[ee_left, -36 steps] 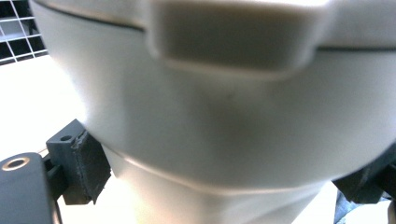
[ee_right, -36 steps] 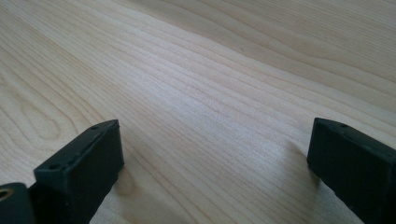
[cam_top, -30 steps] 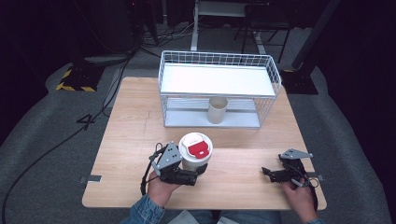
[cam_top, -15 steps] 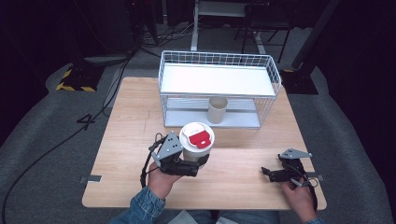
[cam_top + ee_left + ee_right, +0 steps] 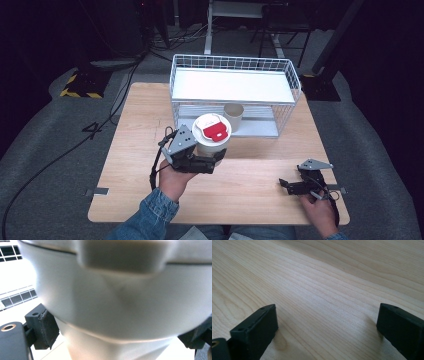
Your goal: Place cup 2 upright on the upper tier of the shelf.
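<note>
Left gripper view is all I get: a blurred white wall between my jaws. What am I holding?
Observer: A white paper cup with a white and red lid, clamped in the left claw.
Operator: What's ahead of it?
Observer: A white wire two-tier rack at the table's far side, with a small beige cup on its lower shelf.
Operator: And my other hand?
Observer: The right claw is open above the bare light wooden table.

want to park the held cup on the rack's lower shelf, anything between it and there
The left gripper holds the lidded cup just in front of the rack. On the lower shelf the open cup stands right behind it, so that spot is taken. The shelf to the right of the open cup looks free.
</note>
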The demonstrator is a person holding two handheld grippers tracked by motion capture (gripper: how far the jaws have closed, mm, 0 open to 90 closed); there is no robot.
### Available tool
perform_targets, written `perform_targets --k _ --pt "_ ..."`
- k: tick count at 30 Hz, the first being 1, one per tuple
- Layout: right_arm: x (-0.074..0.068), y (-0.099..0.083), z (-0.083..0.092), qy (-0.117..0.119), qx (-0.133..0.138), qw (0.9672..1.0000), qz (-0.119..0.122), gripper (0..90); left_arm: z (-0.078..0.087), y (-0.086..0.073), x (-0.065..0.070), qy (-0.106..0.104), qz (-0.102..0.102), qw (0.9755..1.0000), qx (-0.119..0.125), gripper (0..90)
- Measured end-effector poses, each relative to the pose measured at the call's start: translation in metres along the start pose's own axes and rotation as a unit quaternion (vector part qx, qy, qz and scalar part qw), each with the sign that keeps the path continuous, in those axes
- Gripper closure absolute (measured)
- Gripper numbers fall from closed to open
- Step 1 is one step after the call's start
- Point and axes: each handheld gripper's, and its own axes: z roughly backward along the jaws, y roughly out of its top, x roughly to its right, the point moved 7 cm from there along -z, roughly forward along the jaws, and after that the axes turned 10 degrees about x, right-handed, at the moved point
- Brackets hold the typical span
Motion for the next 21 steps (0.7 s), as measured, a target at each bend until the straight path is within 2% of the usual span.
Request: perform_targets --k 21 --pt "0.000 0.000 0.000 -0.002 -0.001 1.0000 0.000 3.5 -0.017 0.038 -0.018 0.017 -0.010 0.9998 0.009 9.6"
